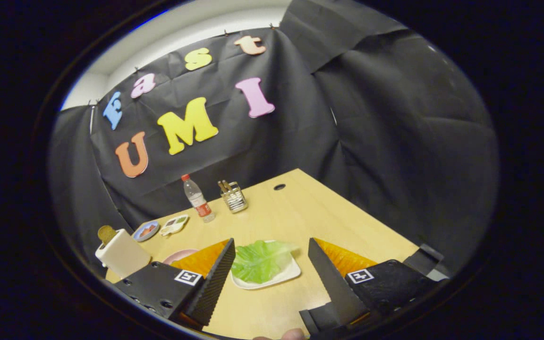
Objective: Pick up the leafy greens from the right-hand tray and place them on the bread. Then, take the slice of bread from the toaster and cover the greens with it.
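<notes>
Two fingers spread wide, and we hover above the greens.
Our gripper [271, 264] holds nothing; the leafy greens [259, 259] lie on their white tray [287, 275] just ahead, between the fingers. Closing too shallow, we judge, could tear a leaf or snag the tray rim.

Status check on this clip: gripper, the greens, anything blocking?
Gripper open, holding nothing. Leafy greens on white tray, between and just beyond the fingers. Bread slice up in toaster. Path clear.
</notes>
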A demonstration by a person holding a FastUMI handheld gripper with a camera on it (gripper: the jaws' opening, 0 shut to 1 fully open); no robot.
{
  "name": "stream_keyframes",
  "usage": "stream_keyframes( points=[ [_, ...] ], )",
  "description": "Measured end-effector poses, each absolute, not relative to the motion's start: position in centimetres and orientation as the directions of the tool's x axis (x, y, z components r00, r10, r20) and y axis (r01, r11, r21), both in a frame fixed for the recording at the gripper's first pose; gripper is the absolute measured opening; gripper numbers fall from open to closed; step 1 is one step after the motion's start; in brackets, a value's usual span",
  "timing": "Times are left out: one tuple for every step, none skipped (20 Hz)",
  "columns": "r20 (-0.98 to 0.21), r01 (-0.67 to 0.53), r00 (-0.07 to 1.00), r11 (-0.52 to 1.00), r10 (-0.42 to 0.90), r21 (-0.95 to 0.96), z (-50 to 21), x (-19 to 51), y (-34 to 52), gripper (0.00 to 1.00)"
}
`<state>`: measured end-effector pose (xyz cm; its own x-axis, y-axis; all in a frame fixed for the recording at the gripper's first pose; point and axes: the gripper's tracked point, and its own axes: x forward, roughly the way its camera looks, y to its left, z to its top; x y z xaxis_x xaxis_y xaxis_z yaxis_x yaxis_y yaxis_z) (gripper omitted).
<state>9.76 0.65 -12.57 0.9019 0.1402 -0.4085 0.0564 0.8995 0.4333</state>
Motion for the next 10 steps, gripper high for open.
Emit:
stream_keyframes(
  points=[
    [-0.429, 0.069, 0.891, 0.891, 0.147, 0.449, -13.3, 10.5, 0.6, 0.96],
    [-0.445, 0.078, 0.882, 0.883, 0.155, 0.463, -14.0, 11.1, 0.7, 0.96],
    [-0.466, 0.092, 0.870, 0.873, 0.164, 0.479, -14.8, 11.8, 0.7, 0.96],
    [-0.483, 0.107, 0.858, 0.861, 0.172, 0.498, -15.5, 12.6, 0.6, 0.96],
    [-0.504, 0.126, 0.846, 0.851, 0.177, 0.510, -16.4, 13.3, 0.6, 0.96],
    [-0.521, 0.137, 0.833, 0.843, 0.185, 0.520, -17.3, 13.9, 0.8, 0.96],
    [-0.535, 0.145, 0.823, 0.838, 0.193, 0.526, -18.1, 14.5, 1.0, 0.96],
    [-0.547, 0.153, 0.812, 0.829, 0.205, 0.538, -18.9, 15.1, 1.5, 0.96],
    [-0.558, 0.165, 0.801, 0.815, 0.218, 0.555, -19.6, 15.6, 1.6, 0.96],
    [-0.568, 0.181, 0.792, 0.801, 0.225, 0.570, -20.3, 16.2, 1.8, 0.96]
  ],
)
